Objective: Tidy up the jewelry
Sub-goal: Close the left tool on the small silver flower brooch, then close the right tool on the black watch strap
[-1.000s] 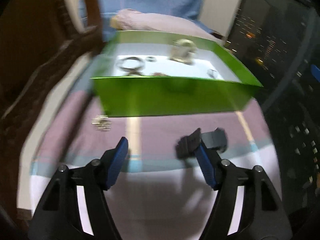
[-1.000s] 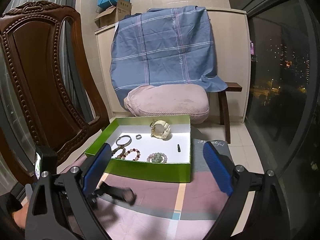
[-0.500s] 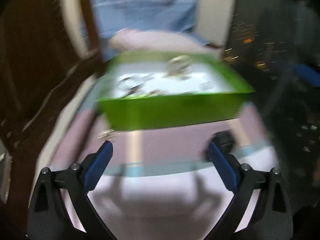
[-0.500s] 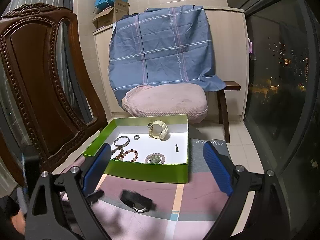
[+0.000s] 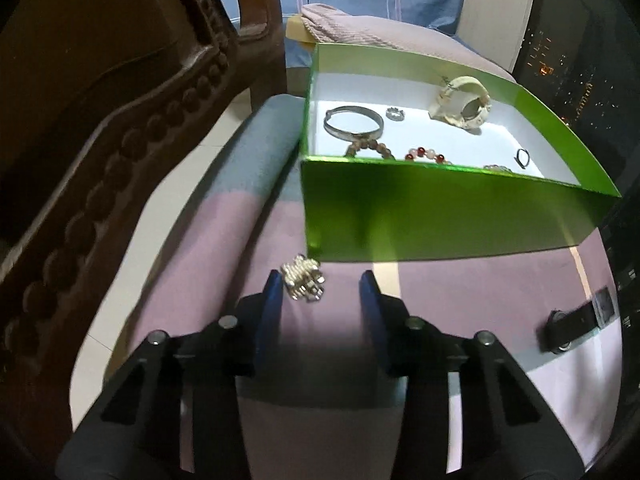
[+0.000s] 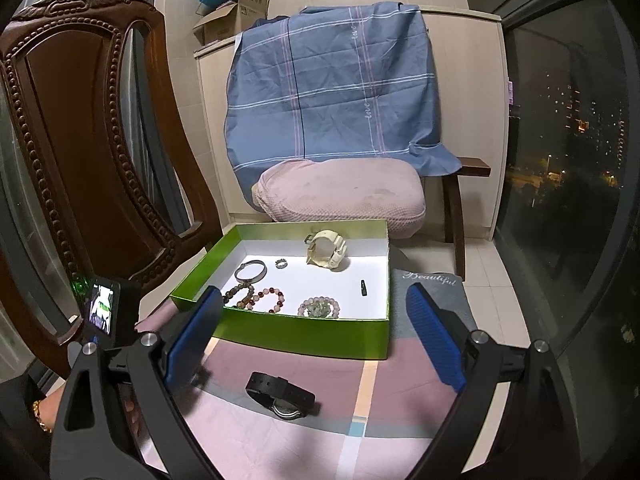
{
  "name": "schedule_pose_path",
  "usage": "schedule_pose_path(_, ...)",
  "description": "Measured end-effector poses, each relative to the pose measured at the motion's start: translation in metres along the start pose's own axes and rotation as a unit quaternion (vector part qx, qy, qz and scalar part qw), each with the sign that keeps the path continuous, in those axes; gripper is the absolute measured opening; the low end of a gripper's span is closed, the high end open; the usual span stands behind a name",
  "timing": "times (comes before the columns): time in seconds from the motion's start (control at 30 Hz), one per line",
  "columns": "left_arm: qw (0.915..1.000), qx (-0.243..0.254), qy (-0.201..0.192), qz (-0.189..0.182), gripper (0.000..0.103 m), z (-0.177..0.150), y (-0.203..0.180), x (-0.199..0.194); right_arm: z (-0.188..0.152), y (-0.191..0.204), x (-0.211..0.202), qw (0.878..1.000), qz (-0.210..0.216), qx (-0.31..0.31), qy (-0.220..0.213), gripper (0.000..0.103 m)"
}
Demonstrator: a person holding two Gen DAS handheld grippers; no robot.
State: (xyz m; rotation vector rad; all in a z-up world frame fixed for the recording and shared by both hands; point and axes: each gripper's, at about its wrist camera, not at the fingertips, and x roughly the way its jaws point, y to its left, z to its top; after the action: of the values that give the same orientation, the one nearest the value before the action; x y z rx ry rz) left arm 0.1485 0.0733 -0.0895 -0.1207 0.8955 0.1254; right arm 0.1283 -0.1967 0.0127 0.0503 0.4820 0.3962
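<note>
A small silver clustered jewelry piece [image 5: 303, 282] lies on the pink mat, just in front of the green box [image 5: 440, 216]. My left gripper [image 5: 321, 285] straddles it with jaws closing; the piece sits close to the left finger [image 5: 274, 294] and the right pad is still clear of it. A black watch [image 6: 282, 396] lies loose on the mat, under my right gripper [image 6: 314, 292], which stands wide open and holds nothing. The box holds a silver bangle [image 5: 352, 124], a ring [image 5: 395, 113], a cream watch [image 5: 462, 104] and bead bracelets [image 6: 256, 296].
A carved wooden chair [image 6: 80, 140] stands close on the left. Behind the box are a pink cushion [image 6: 340, 196] and a blue checked cloth [image 6: 332, 88]. A dark window [image 6: 560, 160] runs along the right. The left gripper's body [image 6: 106, 312] and a hand show low left.
The left gripper let the black watch go onto the mat, opened wide, swung left and down over the silver piece, and its jaws have narrowed. The right gripper kept still.
</note>
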Motion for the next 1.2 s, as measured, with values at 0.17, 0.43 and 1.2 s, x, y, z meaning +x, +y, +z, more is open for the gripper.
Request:
schedule_pose_path(0.17,1.0000,0.006,0.002,0.006,0.020,0.000,0.008,-0.001,0.000,-0.001,0.000,1.000,0.001,-0.002,0.005,0.091)
schedule_pose_path(0.43,0.9985,0.029,-0.045,0.010,0.019,-0.004,0.009,-0.064,-0.002,0.000,-0.003,1.000,-0.007,-0.017,0.011,0.091)
schedule_pose_path(1.2,0.9886,0.053,-0.108,-0.090,0.020,-0.017,-0.032,-0.139,-0.082,0.055,0.106,0.976,-0.053,-0.062,0.200,0.087)
